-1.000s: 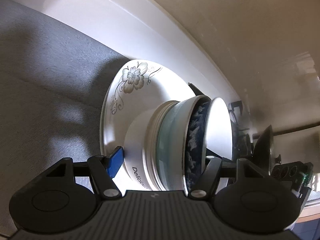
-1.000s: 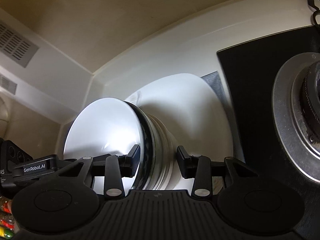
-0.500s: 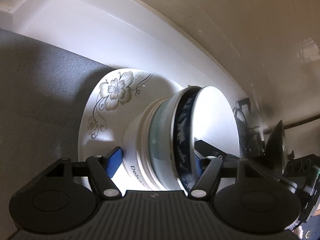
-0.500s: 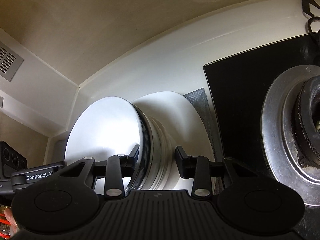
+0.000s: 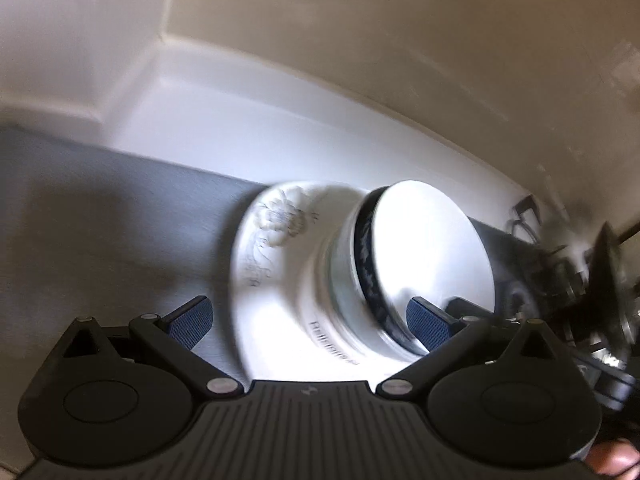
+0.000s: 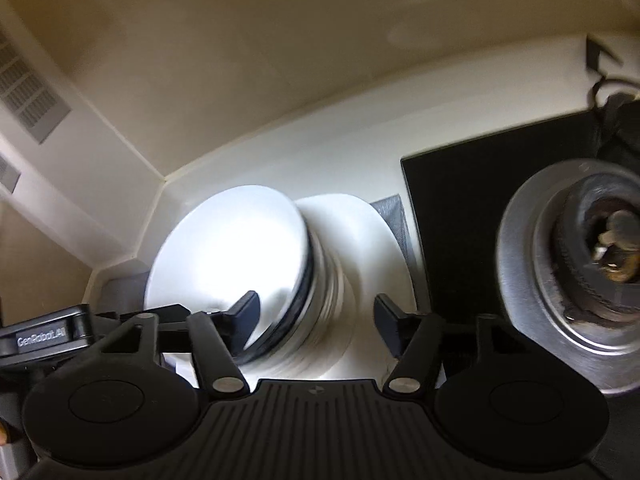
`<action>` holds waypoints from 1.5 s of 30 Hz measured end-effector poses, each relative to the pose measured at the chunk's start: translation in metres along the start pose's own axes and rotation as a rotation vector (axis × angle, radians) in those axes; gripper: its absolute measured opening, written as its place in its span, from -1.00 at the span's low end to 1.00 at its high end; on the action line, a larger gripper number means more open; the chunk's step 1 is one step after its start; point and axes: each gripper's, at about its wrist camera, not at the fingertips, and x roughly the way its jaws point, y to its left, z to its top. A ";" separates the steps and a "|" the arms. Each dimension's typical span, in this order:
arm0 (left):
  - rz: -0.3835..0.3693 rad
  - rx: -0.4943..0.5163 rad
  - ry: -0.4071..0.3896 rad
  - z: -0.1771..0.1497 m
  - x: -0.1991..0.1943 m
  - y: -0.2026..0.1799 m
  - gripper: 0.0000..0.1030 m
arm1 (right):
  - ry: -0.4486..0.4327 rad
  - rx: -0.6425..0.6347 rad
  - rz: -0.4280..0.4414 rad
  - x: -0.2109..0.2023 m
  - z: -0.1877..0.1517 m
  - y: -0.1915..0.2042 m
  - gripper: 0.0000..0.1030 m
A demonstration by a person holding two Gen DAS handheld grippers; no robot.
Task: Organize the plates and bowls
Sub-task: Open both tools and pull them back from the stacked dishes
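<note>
Left hand-held gripper (image 5: pixel 308 318) opening, right hand-held gripper (image 6: pixel 316 314) opening, both astride stacked bowls (image 5: pixel 360 280)

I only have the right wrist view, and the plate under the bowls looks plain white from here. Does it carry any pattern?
Observer: Yes. The left wrist view shows a pale flower with curling stems on the plate.
Operator: Is the top bowl white all over?
Observer: Only inside. The top bowl has a dark blue pattern on its outer wall.
Operator: Is the left gripper gripping the stack?
Observer: No. The left gripper has its jaws opening astride the bowls, and one pad sits off the plate, over the grey mat.
</note>
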 end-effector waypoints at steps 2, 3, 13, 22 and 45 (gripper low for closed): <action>0.032 0.028 -0.046 -0.006 -0.018 -0.004 0.99 | -0.026 -0.016 -0.020 -0.014 -0.009 0.007 0.40; 0.058 0.053 -0.061 -0.010 -0.027 -0.007 0.99 | -0.044 -0.028 -0.030 -0.023 -0.014 0.011 0.42; 0.176 0.288 -0.181 -0.052 -0.098 -0.036 0.99 | -0.148 -0.165 -0.110 -0.089 -0.066 0.049 0.51; 0.199 0.359 -0.155 -0.083 -0.117 -0.046 0.99 | -0.110 -0.203 -0.123 -0.110 -0.101 0.059 0.53; 0.283 0.327 -0.094 -0.103 -0.121 -0.032 0.99 | -0.092 -0.286 -0.231 -0.120 -0.123 0.077 0.63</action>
